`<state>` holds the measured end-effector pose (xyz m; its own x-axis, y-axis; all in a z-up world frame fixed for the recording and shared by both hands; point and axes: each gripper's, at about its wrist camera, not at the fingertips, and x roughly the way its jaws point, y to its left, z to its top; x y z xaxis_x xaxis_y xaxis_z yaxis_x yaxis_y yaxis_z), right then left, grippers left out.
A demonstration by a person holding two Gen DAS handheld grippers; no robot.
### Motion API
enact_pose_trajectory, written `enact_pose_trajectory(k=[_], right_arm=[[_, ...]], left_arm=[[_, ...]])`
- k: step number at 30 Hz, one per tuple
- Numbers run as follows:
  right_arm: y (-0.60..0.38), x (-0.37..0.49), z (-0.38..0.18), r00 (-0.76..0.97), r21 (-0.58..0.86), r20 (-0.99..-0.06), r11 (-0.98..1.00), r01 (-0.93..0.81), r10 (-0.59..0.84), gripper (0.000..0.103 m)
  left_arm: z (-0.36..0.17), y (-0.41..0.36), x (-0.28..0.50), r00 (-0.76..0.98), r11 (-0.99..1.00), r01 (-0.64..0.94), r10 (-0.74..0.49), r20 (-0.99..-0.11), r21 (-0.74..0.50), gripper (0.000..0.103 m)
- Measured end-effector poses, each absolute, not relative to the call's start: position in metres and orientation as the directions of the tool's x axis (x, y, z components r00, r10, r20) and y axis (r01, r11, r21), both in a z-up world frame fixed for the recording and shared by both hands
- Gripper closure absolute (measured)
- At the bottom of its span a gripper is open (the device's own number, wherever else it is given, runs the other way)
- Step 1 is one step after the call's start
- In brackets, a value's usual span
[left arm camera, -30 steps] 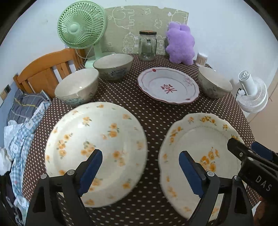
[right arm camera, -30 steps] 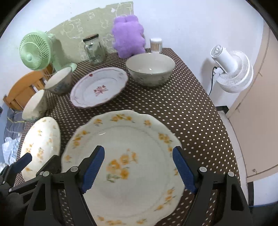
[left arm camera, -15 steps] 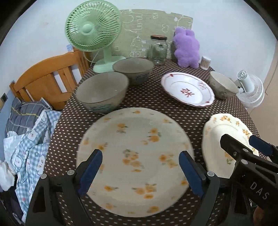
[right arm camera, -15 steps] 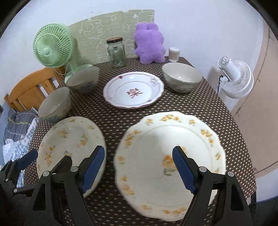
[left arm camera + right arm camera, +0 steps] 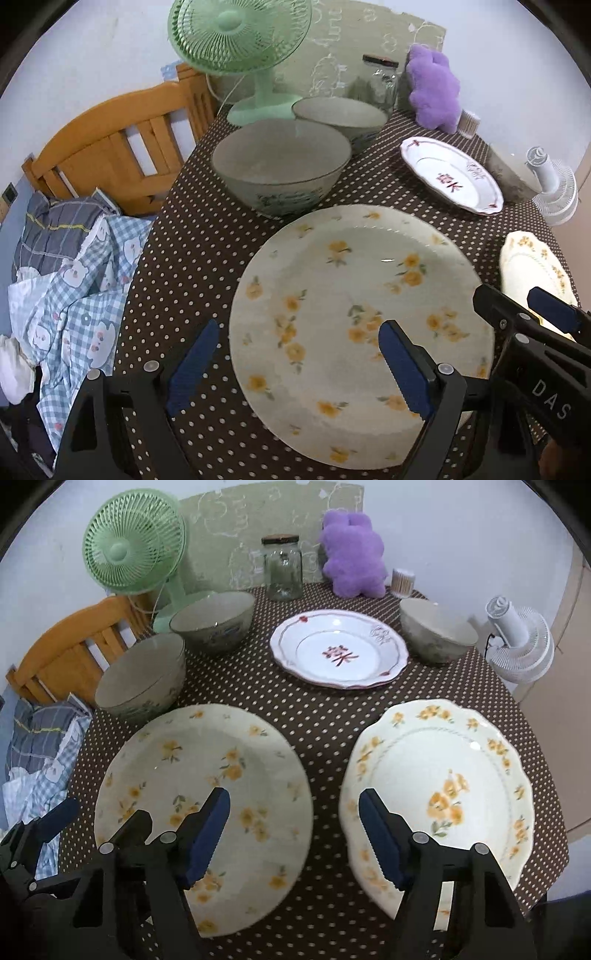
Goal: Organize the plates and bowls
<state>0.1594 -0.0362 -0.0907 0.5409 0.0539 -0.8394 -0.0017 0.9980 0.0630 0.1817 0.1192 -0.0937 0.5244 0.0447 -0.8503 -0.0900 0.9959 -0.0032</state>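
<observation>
Right wrist view: your right tongs (image 5: 293,827), empty, jaws just narrowing, hang between both flowered plates (image 5: 203,812) (image 5: 439,794), probably lining up a rim. Left tongs (image 5: 299,365) gape, straddling the left plate's edge, holding nothing.

green desk fan (image 5: 133,542), glass jar (image 5: 282,570), purple plush toy (image 5: 352,562), wooden chair (image 5: 122,144), white fan (image 5: 522,646), checked bedding (image 5: 70,284)

Glossy ceramic plates (image 5: 436,775); matt dotted tablecloth (image 5: 325,716); wooden chair (image 5: 110,147).

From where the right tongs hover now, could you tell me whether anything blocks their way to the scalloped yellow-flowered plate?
Nothing visible does. The right tongs hang open above the gap beside the scalloped plate, with only bare dotted tablecloth below; the round flowered plate lies apart.
</observation>
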Motion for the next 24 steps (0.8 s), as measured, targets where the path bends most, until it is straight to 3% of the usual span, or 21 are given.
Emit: enact_pose_trajectory(k=[16,24], right_arm=[[-0.023,0.189,-0.13,0.43,0.061,-0.902,0.998,0.031,0.042,0.045],[-0.022,0.2,-0.139,0.415,0.047,-0.909,0.998,0.032,0.03,0.046]], left_arm=[[-0.126,0.137,0.21,0.462,0.999,-0.046,0.012,-0.887,-0.011,0.029],[-0.133,0.135,0.22,0.452,0.999,-0.031,0.0,-0.892,-0.016,0.028]])
